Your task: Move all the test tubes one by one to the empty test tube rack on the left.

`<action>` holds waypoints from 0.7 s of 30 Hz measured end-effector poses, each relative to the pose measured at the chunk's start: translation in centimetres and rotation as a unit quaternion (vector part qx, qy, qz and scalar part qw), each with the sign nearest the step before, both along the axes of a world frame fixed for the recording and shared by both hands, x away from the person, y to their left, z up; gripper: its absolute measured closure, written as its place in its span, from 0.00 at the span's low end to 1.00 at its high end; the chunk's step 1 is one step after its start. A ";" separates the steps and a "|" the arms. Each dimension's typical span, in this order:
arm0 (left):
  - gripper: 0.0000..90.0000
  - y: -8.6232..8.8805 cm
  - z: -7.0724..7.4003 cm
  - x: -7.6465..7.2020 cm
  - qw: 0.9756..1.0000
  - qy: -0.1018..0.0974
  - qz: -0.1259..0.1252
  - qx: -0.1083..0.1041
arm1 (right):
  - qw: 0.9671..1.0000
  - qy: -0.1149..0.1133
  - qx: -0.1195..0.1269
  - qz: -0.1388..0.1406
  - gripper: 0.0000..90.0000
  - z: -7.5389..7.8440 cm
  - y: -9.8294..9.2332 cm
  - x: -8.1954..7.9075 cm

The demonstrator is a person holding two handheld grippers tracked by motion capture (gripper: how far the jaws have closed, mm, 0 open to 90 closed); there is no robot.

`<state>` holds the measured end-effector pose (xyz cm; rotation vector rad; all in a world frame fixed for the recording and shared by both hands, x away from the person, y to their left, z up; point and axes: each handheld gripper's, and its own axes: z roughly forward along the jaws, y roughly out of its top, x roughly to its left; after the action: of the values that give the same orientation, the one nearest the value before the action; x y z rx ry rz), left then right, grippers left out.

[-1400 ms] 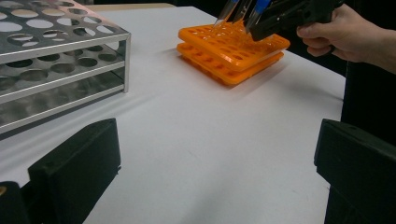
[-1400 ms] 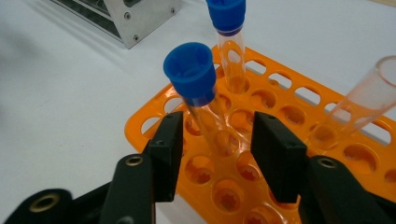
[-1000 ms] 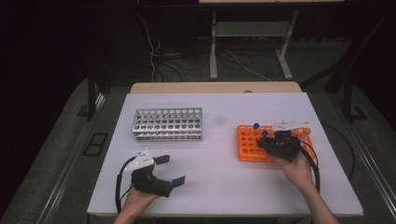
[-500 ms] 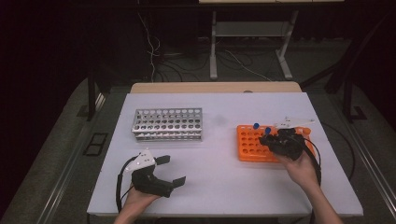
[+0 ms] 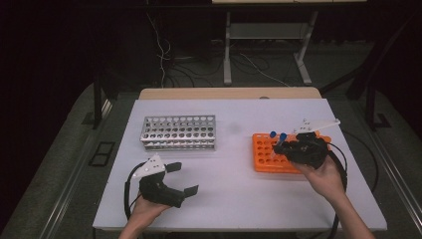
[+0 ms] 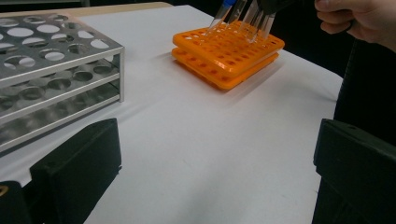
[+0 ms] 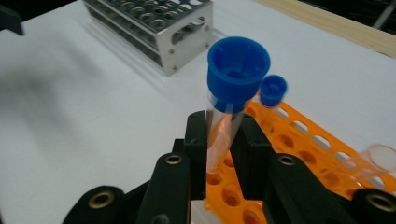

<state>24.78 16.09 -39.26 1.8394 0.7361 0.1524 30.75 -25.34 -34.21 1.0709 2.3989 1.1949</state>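
My right gripper (image 7: pixel 224 135) is shut on a clear tube with a blue cap (image 7: pixel 237 70) and holds it upright just above the orange rack (image 7: pixel 299 135). In the high view that gripper (image 5: pixel 298 147) hovers over the orange rack (image 5: pixel 268 163) at the right of the table, with the held tube's cap (image 5: pixel 282 135) at its tip. A second blue-capped tube (image 7: pixel 272 91) stands in the rack behind it. My left gripper (image 5: pixel 181 180) rests open near the front left of the table, with nothing between its jaws.
A metal rack (image 5: pixel 179 132) with several empty holes stands at the back left, also close on the left in the left gripper view (image 6: pixel 51 70). An uncapped clear tube (image 7: pixel 378 158) leans in the orange rack. White table (image 5: pixel 234 199) lies between the racks.
My right gripper has risen a little with the blue-capped tube in it, drawing the tube up out of the orange rack. The left gripper has stayed put.
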 end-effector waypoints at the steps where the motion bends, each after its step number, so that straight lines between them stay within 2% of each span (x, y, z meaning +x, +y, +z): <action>1: 0.00 0.0 0.0 0.0 1.000 0.000 0.000 0.000 | 1.000 0.002 0.000 0.005 0.85 0.2 0.2 -0.1; 10: 0.00 -0.3 1.8 1.0 1.000 -0.003 -0.016 0.018 | 0.999 0.005 -0.006 0.045 0.85 1.1 2.2 -0.2; 13: 0.00 -0.6 2.7 1.4 0.999 -0.002 -0.027 0.026 | 0.998 0.005 -0.012 0.066 0.85 1.4 3.6 -0.2; 21: 0.00 -1.0 3.9 2.2 0.998 -0.003 -0.042 0.036 | 0.995 0.010 -0.019 0.095 0.85 1.5 5.6 0.1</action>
<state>26.98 15.11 -35.38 1.9338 0.6558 0.1320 30.87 -19.77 -32.69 0.8637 2.5757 1.1972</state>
